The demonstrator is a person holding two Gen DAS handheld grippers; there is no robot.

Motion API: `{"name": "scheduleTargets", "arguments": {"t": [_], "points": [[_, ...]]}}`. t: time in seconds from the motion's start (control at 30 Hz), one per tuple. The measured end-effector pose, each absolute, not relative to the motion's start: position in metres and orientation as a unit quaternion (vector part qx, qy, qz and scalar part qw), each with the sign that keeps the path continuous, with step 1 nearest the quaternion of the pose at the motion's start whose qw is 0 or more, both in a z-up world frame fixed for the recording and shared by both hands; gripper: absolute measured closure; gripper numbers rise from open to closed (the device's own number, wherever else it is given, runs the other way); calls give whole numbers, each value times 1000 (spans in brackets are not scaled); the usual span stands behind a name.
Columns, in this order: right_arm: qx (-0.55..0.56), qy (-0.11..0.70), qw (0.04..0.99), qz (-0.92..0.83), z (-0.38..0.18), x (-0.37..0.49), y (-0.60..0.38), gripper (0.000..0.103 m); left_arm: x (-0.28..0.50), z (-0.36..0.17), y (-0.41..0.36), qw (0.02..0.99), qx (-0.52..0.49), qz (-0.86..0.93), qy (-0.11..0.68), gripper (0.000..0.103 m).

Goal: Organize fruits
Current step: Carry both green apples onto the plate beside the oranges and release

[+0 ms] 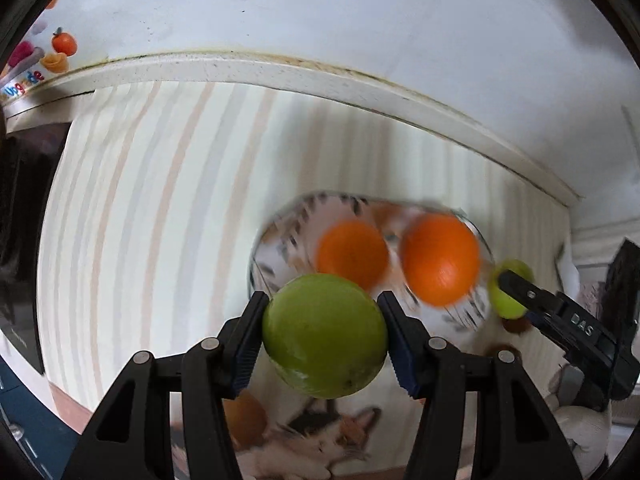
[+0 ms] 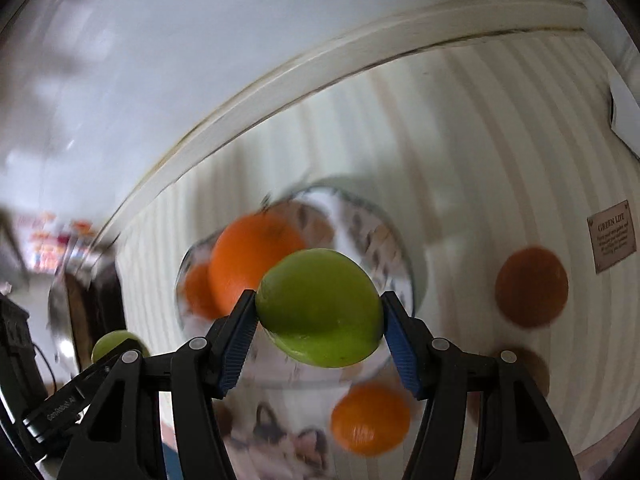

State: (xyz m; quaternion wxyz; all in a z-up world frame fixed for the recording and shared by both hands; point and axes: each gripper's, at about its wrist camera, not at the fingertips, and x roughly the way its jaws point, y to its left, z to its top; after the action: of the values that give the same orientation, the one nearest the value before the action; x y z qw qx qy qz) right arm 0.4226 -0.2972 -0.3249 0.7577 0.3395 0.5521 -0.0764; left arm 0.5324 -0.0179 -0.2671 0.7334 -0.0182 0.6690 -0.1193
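Each tool is clamped on a green apple: the left tool (image 1: 323, 330) holds one apple (image 1: 324, 336), the right tool (image 2: 319, 320) another (image 2: 319, 307), both above the glass bowl (image 1: 272, 240). Two oranges (image 1: 440, 260) already sit inside; two oranges (image 2: 370, 418) remain on the striped counter (image 1: 160, 200).

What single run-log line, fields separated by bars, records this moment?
left claw: shut on green fruit | right claw: shut on second green fruit | glass bowl: two oranges | both fruits over bowl
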Motion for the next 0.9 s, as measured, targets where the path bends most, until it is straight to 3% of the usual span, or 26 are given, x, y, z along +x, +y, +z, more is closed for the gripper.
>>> {"name": "scheduleTargets", "arguments": {"t": [0.33, 0.67, 0.8, 0.9], "points": [[348, 566, 736, -127, -350, 453, -305, 39, 583, -326, -18, 690, 9, -99, 717, 50], [341, 578, 730, -128, -357, 462, -299, 38, 581, -339, -23, 688, 8, -97, 719, 49], [352, 581, 724, -122, -358, 465, -300, 32, 579, -337, -23, 688, 1, -105, 718, 45], [355, 579, 724, -120, -354, 465, -302, 25, 579, -334, -25, 692, 3, -107, 714, 32]]}}
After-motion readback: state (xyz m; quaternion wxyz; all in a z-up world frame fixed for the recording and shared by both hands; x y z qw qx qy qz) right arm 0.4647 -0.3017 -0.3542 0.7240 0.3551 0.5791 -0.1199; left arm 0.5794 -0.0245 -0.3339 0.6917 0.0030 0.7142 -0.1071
